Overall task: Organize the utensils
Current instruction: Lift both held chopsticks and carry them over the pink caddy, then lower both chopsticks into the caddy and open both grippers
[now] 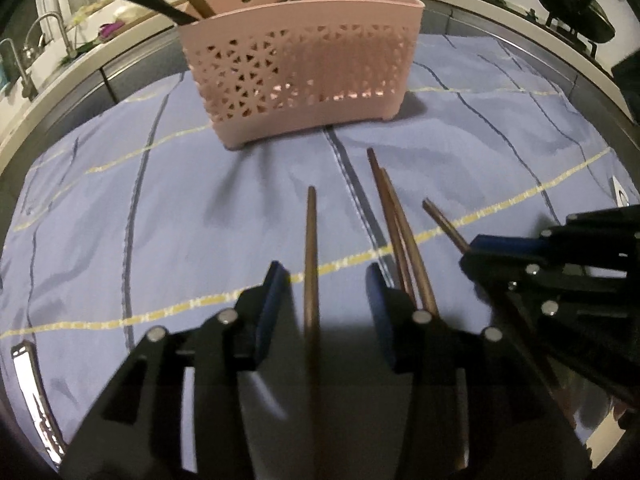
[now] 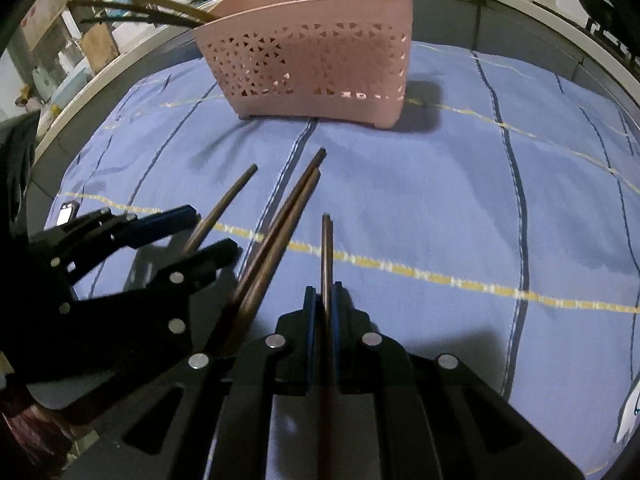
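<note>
A pink perforated utensil holder (image 1: 304, 76) (image 2: 316, 64) stands at the far side of the blue cloth, with brown chopsticks and dark handles sticking out of it. My left gripper (image 1: 324, 276) (image 2: 212, 230) is open. A brown chopstick (image 1: 311, 248) (image 2: 224, 208) runs between its blue pads with a gap on each side. My right gripper (image 2: 326, 292) (image 1: 470, 254) is shut on another chopstick (image 2: 327, 248) (image 1: 444, 222), which points towards the holder. Two more chopsticks (image 1: 394, 232) (image 2: 288, 224) lie side by side between the two grippers.
The blue striped cloth (image 1: 160, 208) (image 2: 460, 200) covers the worktop. A sink with a tap (image 1: 52, 28) is at the back left. Dark woks (image 1: 576, 12) sit on a stove at the back right. A shiny metal piece (image 1: 28, 380) lies at the near left edge.
</note>
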`<state>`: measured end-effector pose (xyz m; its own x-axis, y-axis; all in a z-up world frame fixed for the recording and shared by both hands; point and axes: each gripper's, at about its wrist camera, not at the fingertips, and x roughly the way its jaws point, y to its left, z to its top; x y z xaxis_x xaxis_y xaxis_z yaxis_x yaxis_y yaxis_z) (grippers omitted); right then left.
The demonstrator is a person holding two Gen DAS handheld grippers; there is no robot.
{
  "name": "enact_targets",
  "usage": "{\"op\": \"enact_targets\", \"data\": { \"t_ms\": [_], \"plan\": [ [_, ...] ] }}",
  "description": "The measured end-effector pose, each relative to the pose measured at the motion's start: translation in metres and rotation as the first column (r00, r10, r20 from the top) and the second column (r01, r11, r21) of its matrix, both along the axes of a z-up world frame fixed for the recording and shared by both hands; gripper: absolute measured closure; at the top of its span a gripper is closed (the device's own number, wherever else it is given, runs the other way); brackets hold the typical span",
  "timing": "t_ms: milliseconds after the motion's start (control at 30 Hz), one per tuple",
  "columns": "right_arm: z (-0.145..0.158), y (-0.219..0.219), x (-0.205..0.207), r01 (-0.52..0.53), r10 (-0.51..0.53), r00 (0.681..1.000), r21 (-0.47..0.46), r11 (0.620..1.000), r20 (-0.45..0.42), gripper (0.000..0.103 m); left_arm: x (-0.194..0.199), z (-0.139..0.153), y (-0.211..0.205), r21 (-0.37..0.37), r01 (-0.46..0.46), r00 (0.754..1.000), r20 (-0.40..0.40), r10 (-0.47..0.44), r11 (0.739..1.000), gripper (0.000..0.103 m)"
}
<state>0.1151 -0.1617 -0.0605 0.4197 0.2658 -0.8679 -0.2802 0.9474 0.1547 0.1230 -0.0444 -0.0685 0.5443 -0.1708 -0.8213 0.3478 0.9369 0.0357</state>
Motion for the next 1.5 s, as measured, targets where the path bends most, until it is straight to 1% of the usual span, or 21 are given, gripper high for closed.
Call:
{"op": "enact_targets", "data": {
  "t_ms": [33,100,133,200,267,333,400,467,500,567,600,667,800,867,967,1200,1333,1433,1500],
  "plan": [
    [0.0,0.0,0.002,-0.001,0.001,1.0,0.005,1.0,0.002,0.094,0.001,0.0,-0.001,-0.005,0.004,1.0,0.005,-0.004,1.0,0.077],
    [0.0,0.002,0.003,-0.017,0.017,1.0,-0.003,1.0,0.016,0.095,0.001,0.001,-0.003,-0.015,0.014,1.0,0.0,-0.014,1.0,0.097],
    [0.0,0.003,0.002,-0.023,0.023,0.999,-0.019,1.0,0.026,0.097,0.001,0.001,-0.003,-0.016,0.012,1.0,-0.005,-0.012,1.0,0.097],
    [0.001,0.003,0.0,-0.025,0.026,0.999,-0.026,0.999,0.029,0.098,0.0,0.002,-0.002,-0.02,0.01,1.0,-0.014,-0.01,1.0,0.098],
    [0.006,-0.002,-0.004,-0.018,0.018,0.999,0.018,1.0,0.035,0.098,-0.002,0.006,0.001,-0.05,0.01,1.0,-0.02,-0.011,0.999,0.098],
    [0.019,-0.008,-0.011,-0.011,0.006,0.997,0.061,0.998,0.08,0.098,-0.01,0.021,0.008,-0.088,0.014,1.0,0.009,-0.014,0.996,0.098],
    [0.04,-0.014,-0.025,-0.011,-0.004,0.987,0.096,0.995,0.158,0.098,-0.02,0.04,0.014,-0.125,0.025,0.998,0.054,-0.018,0.992,0.098],
    [0.059,-0.018,-0.038,-0.019,-0.01,0.973,0.122,0.992,0.232,0.098,-0.031,0.065,0.021,-0.169,0.036,0.994,0.112,-0.017,0.985,0.098],
    [0.072,-0.02,-0.047,-0.024,-0.015,0.959,0.136,0.99,0.283,0.098,-0.036,0.075,0.023,-0.188,0.04,0.991,0.132,-0.016,0.981,0.098],
    [0.087,-0.024,-0.057,-0.03,-0.025,0.937,0.151,0.988,0.349,0.098,-0.044,0.094,0.028,-0.226,0.05,0.985,0.172,-0.011,0.973,0.098],
    [0.097,-0.025,-0.066,-0.032,-0.032,0.921,0.158,0.987,0.389,0.098,-0.05,0.105,0.031,-0.243,0.055,0.98,0.199,-0.006,0.968,0.098],
    [0.108,-0.03,-0.075,-0.035,-0.043,0.899,0.169,0.985,0.435,0.098,-0.06,0.125,0.033,-0.267,0.065,0.969,0.248,0.003,0.962,0.098],
    [0.119,-0.033,-0.089,-0.028,-0.064,0.865,0.174,0.984,0.498,0.098,-0.074,0.145,0.034,-0.283,0.075,0.954,0.3,0.014,0.956,0.098],
    [0.122,-0.033,-0.093,-0.023,-0.072,0.853,0.175,0.984,0.517,0.098,-0.08,0.148,0.033,-0.276,0.078,0.948,0.319,0.015,0.958,0.098],
    [0.126,-0.03,-0.095,-0.018,-0.08,0.84,0.175,0.984,0.537,0.098,-0.084,0.146,0.034,-0.264,0.079,0.946,0.325,0.012,0.961,0.098],
    [0.127,-0.026,-0.101,-0.014,-0.081,0.837,0.168,0.986,0.541,0.098,-0.091,0.145,0.036,-0.26,0.072,0.944,0.328,0.018,0.963,0.097],
    [0.129,-0.026,-0.105,-0.015,-0.081,0.83,0.168,0.986,0.552,0.098,-0.095,0.147,0.036,-0.26,0.077,0.939,0.343,0.017,0.963,0.097],
    [0.129,-0.023,-0.104,-0.014,-0.074,0.83,0.153,0.988,0.552,0.098,-0.097,0.148,0.036,-0.255,0.085,0.937,0.348,0.009,0.963,0.097],
    [0.13,-0.024,-0.102,-0.012,-0.078,0.837,0.16,0.987,0.542,0.098,-0.094,0.151,0.037,-0.252,0.089,0.938,0.346,0.004,0.964,0.097]
  ]
}}
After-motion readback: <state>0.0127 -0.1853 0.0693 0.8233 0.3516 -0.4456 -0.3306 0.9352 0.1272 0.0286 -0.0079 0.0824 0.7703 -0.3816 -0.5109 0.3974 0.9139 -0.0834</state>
